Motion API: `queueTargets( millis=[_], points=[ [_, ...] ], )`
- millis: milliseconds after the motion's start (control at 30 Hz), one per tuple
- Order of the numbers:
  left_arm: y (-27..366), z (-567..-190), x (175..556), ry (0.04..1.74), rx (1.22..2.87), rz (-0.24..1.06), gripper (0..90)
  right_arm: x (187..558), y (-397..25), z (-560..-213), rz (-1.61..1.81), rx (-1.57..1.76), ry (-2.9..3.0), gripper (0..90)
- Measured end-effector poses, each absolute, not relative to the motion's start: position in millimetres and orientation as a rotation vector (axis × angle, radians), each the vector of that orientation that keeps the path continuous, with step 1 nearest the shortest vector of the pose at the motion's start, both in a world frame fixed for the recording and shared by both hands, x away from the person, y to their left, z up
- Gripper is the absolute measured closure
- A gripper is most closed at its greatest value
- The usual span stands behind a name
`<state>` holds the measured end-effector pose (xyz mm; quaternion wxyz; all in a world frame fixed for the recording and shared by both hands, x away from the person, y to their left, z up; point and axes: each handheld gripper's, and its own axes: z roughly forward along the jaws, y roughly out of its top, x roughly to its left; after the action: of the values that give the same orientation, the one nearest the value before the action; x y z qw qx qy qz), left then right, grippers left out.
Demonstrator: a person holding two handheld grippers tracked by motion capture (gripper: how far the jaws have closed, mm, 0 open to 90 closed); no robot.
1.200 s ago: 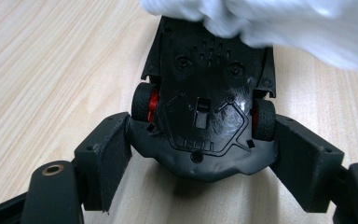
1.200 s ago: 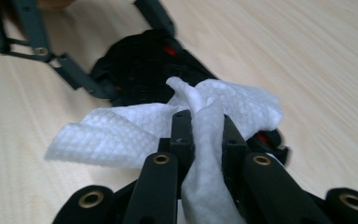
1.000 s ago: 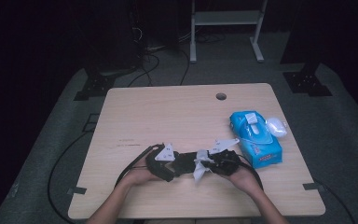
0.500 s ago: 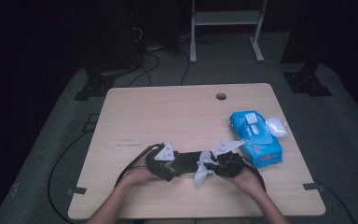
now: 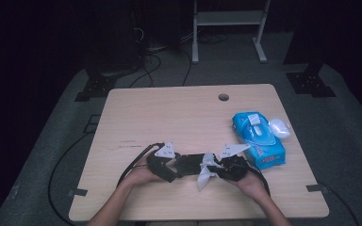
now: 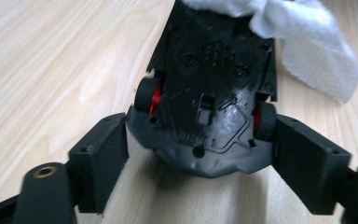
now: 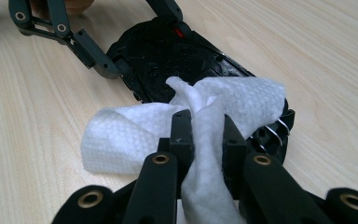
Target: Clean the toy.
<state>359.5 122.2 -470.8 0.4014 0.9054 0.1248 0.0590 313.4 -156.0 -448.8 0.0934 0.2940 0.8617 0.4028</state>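
Observation:
A black toy car (image 5: 191, 164) lies upside down near the table's front edge, its underside and red wheel hubs up (image 6: 205, 88). My left gripper (image 5: 166, 165) (image 6: 198, 140) is shut on the car's end, one jaw against each side by the wheels. My right gripper (image 5: 217, 168) (image 7: 200, 135) is shut on a white wet wipe (image 5: 205, 172) (image 7: 205, 116), which rests on the car's other end (image 7: 168, 56). The wipe (image 6: 303, 37) drapes over the car's far end in the left gripper view.
A blue pack of wet wipes (image 5: 258, 139) lies at the table's right, with a white rounded object (image 5: 279, 127) beside it. A cable hole (image 5: 223, 97) sits near the far edge. Cables trail from both grippers off the table (image 5: 169, 117) front.
The right gripper with the wipe has shifted slightly left along the car. The left gripper and the car have stayed in place.

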Motion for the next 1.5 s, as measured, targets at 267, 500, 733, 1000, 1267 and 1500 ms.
queueTargets(
  millis=[267, 500, 733, 1000, 1267, 1500],
  points=[
    [129.9, -470.8, 366.1, 0.415, 2.246, 0.019, 20.1, 308.9, -155.1, -450.3, 1.196, 0.846, 2.539, 79.6],
    [130.0, -471.1, 369.8, 0.453, 2.222, -0.037, 20.8, 307.7, -155.7, -451.5, 1.202, 0.822, 2.534, 79.7],
    [131.5, -470.2, 375.4, 0.508, 2.192, -0.085, 22.8, 304.8, -156.0, -452.8, 1.210, 0.800, 2.527, 79.9],
    [135.4, -470.2, 381.9, 0.544, 2.154, -0.153, 25.8, 304.6, -156.4, -453.2, 1.205, 0.767, 2.527, 80.3],
    [138.3, -470.2, 386.4, 0.594, 2.156, -0.158, 29.4, 303.2, -156.1, -453.8, 1.201, 0.737, 2.523, 80.3],
    [130.0, -473.3, 389.3, 0.603, 2.179, -0.216, 33.2, 301.7, -156.1, -454.3, 1.215, 0.705, 2.539, 80.5]
  ],
)
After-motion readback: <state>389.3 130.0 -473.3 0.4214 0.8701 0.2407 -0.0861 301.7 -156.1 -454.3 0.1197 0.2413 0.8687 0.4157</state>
